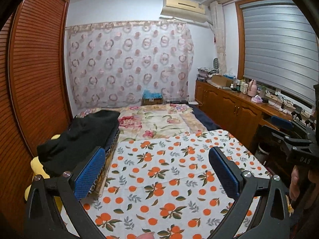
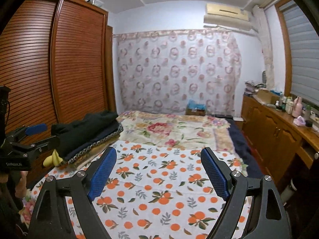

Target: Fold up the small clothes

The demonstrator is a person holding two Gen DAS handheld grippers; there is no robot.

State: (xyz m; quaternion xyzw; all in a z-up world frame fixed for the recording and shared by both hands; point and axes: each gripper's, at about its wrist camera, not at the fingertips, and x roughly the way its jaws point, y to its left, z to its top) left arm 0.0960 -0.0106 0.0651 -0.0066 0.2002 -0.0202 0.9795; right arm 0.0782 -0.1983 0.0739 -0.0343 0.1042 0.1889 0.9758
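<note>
A white cloth printed with oranges (image 1: 169, 179) lies spread flat over the near end of the bed. My left gripper (image 1: 157, 153) hovers above it, open, with nothing between its blue pads. My right gripper (image 2: 158, 153) hovers over the same orange-print cloth (image 2: 159, 189), also open and empty. Each gripper shows at the edge of the other's view: the right gripper's body (image 1: 295, 145) at the right, the left gripper's body (image 2: 26, 139) at the left. A pile of black clothing (image 1: 79, 135) rests on folded blankets left of the cloth, apart from both grippers. A pink bit (image 1: 147, 235) peeks in at the bottom edge.
A floral blanket (image 1: 159, 121) covers the far half of the bed. A louvred wooden wardrobe (image 1: 35, 79) stands along the left. A low wooden cabinet (image 1: 235, 109) with bottles runs along the right. A yellow soft thing (image 2: 53, 159) lies under the black pile. A box (image 2: 195, 109) sits at the bed's far end.
</note>
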